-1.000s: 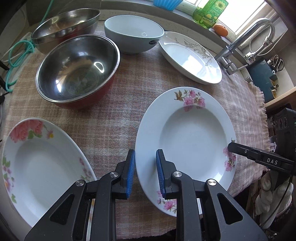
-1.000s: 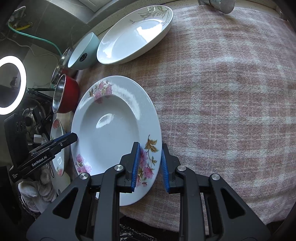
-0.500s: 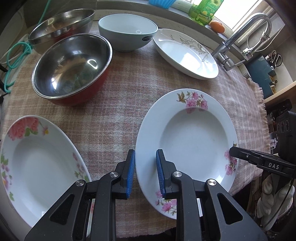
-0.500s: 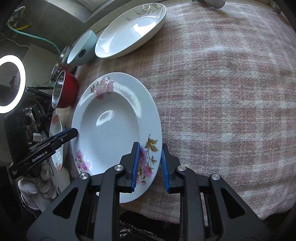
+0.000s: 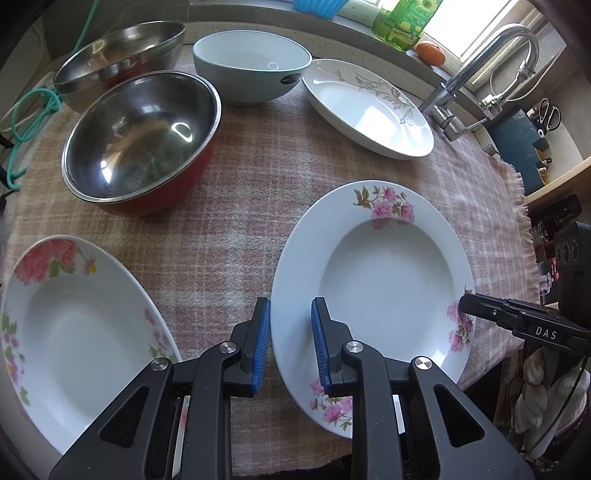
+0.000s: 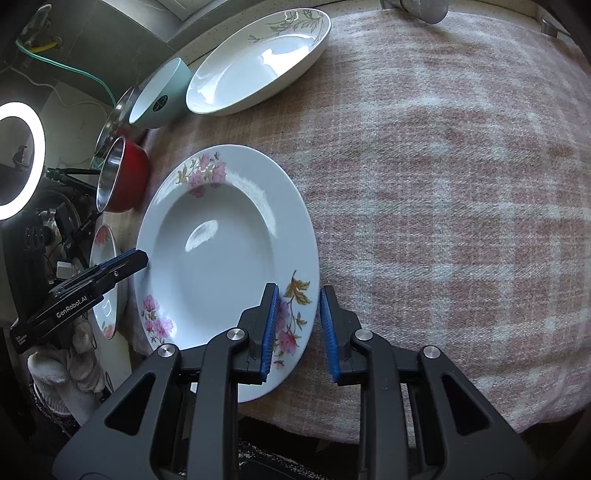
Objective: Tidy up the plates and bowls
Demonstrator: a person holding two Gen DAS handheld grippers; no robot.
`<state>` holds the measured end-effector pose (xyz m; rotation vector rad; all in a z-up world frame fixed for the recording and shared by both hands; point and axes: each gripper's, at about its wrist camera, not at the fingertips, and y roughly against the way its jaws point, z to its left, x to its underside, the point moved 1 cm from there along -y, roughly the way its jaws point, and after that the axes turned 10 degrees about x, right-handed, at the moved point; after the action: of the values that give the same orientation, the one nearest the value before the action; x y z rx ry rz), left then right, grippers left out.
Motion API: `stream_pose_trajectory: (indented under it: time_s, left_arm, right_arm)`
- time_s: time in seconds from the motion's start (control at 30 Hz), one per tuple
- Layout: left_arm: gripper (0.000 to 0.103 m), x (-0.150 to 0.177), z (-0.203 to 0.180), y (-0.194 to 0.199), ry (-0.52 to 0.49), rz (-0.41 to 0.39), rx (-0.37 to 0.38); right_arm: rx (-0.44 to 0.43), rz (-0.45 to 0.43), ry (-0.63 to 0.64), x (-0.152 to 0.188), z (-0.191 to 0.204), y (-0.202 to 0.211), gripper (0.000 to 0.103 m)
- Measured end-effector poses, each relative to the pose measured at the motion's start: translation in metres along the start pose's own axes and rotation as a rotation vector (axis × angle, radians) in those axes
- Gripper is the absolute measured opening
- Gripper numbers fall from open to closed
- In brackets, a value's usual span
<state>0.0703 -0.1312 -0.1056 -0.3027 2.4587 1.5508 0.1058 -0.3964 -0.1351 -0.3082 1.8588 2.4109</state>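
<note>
A white soup plate with pink flowers (image 5: pixel 384 280) is held by its rim from both sides, just above the pink checked cloth (image 5: pixel 240 221). My left gripper (image 5: pixel 290 343) is shut on its left rim, and my right gripper (image 6: pixel 298 328) is shut on the opposite rim, beside the leaf print. In the right wrist view the plate (image 6: pixel 214 258) juts past the table's front edge. A second flowered plate (image 5: pixel 74 332) lies at the front left. Behind it stand a red-sided steel bowl (image 5: pixel 140 140), a steel bowl (image 5: pixel 118 62), a pale blue bowl (image 5: pixel 251 70) and a leaf-patterned plate (image 5: pixel 369 110).
A faucet (image 5: pixel 480 62) rises at the back right, near a green bottle (image 5: pixel 402 22) and an orange on the sill. A lit ring light (image 6: pixel 18 158) and stands crowd the left side. The cloth's right half (image 6: pixel 461 184) is bare. Gloved hands show below each gripper.
Both grippers keep the same hold on the flowered plate. The bowls and the far plate have drifted only slightly in view.
</note>
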Motion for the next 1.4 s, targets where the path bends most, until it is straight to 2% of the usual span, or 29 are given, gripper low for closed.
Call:
stream_pose_trajectory:
  time_s: [0.17, 0.23, 0.3, 0.4, 0.43, 0.5, 0.7, 0.8, 1.13, 1.4]
  left_arm:
    - [0.021, 0.001, 0.001, 0.012, -0.009, -0.036, -0.032]
    - [0.021, 0.002, 0.003, 0.019, -0.008, -0.051, -0.041]
    - [0.021, 0.002, 0.007, 0.026, 0.002, -0.065, -0.053]
    - [0.022, 0.004, 0.013, 0.036, 0.014, -0.088, -0.085]
    - [0.028, 0.005, 0.015, 0.04, 0.018, -0.096, -0.096]
    - [0.03, 0.008, 0.019, 0.047, 0.018, -0.113, -0.125]
    - [0.033, 0.017, 0.039, 0.069, 0.063, -0.15, -0.165]
    - [0.041, 0.024, 0.054, 0.08, 0.097, -0.167, -0.181]
    - [0.041, 0.053, 0.109, 0.109, 0.236, -0.197, -0.216]
    - [0.041, 0.072, 0.143, 0.124, 0.324, -0.206, -0.22]
  right_arm:
    - [0.047, -0.061, 0.03, -0.004, 0.005, 0.014, 0.028]
    - [0.059, -0.087, 0.046, -0.006, 0.009, 0.02, 0.039]
    - [0.068, -0.111, 0.062, -0.007, 0.016, 0.025, 0.044]
    - [0.073, -0.137, 0.101, -0.01, 0.029, 0.032, 0.044]
    - [0.073, -0.146, 0.117, -0.01, 0.035, 0.034, 0.044]
    - [0.072, -0.157, 0.149, -0.011, 0.046, 0.036, 0.045]
    - [0.036, -0.152, 0.226, -0.012, 0.09, 0.03, 0.047]
    - [0.005, -0.135, 0.258, -0.014, 0.112, 0.024, 0.047]
    - [-0.055, -0.092, 0.364, -0.011, 0.18, -0.001, 0.047]
    - [-0.085, -0.056, 0.404, -0.011, 0.218, -0.023, 0.047]
